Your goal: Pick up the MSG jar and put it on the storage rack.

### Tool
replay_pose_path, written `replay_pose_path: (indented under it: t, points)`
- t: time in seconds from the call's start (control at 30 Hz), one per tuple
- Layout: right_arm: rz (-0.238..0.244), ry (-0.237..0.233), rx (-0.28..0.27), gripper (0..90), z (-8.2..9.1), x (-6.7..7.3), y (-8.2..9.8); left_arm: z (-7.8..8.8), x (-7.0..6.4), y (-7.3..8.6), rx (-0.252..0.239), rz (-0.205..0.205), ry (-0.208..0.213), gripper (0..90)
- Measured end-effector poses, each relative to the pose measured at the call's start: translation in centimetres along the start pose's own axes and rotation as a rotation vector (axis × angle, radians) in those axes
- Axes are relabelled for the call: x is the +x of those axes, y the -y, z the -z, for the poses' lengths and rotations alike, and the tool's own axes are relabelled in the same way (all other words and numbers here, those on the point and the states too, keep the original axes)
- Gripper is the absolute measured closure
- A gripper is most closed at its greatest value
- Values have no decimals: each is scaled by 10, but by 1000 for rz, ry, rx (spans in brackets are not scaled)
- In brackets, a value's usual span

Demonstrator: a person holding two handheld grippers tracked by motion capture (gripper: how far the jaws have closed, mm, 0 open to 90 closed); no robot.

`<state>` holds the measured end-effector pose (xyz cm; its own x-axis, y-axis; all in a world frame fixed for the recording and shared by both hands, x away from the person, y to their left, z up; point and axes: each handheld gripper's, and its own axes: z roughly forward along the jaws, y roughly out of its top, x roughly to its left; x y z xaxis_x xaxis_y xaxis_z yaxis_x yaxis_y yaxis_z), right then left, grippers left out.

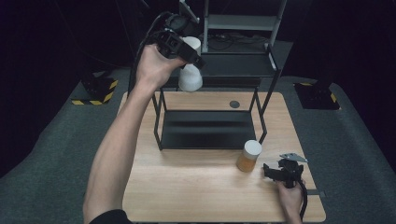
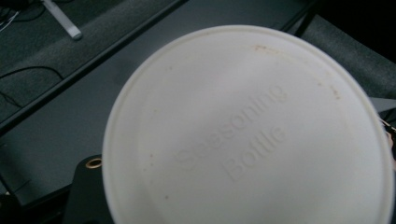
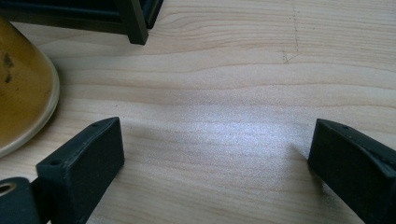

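Left hand-held gripper (image 1: 189, 55) is raised above the back left of the tabletop (image 1: 187, 186), at the upper shelf of a black metal rack (image 1: 208, 128), and pinches a white seasoning bottle (image 1: 190, 77) between its jaws. The bottle is a smooth, matte plastic cylinder, tilted in the grip so that its lower end hangs toward the tabletop. In the left gripper view its round lid (image 2: 247, 130) sits right against the camera, with "Seasoning Bottle" embossed on it and a few small brownish specks near the rim; the jaws themselves are hidden behind the lid, and its lower edge is cut off.

Right hand-held gripper (image 1: 271, 171) rests low at the front right of the pale, grained wooden tabletop, its blocky black jaws spread wide with only bare wood between them. Just beside it, to its left, stands a second bottle (image 1: 249, 156), amber-coloured with a white cap, upright and apart from the jaws. In the right gripper view this amber bottle (image 3: 21, 88) is cut off at the left edge, so only a curved part of it is visible.
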<state>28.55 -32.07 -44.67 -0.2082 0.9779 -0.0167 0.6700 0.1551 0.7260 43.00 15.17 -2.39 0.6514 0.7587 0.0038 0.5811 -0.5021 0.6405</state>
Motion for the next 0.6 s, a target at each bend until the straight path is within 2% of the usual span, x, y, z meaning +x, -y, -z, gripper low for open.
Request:
replay_pose_path:
  t: [0.03, 0.07, 0.1, 0.13, 0.33, 0.47, 0.6]
  points:
    - [0, 0, 0, 30, 0, 0, 0, 0, 0, 0, 0, 0, 0, 347]
    - [0, 0, 0, 30, 0, 0, 0, -2, -4, -7, 10, 9, -35, 347]
    - [0, 0, 0, 30, 0, 0, 0, -4, -7, -8, -8, 38, -52, 347]
    - [0, 0, 0, 30, 0, 0, 0, -4, -4, -13, 6, 27, -62, 347]
    - [0, 0, 0, 29, 0, 0, 0, -9, -2, -23, -7, 67, -100, 347]
    - [0, 0, 0, 30, 0, 0, 0, -17, 1, -27, -23, 116, -140, 347]
    - [0, 0, 0, 29, 0, 0, 0, -22, 1, -31, -18, 131, -156, 347]
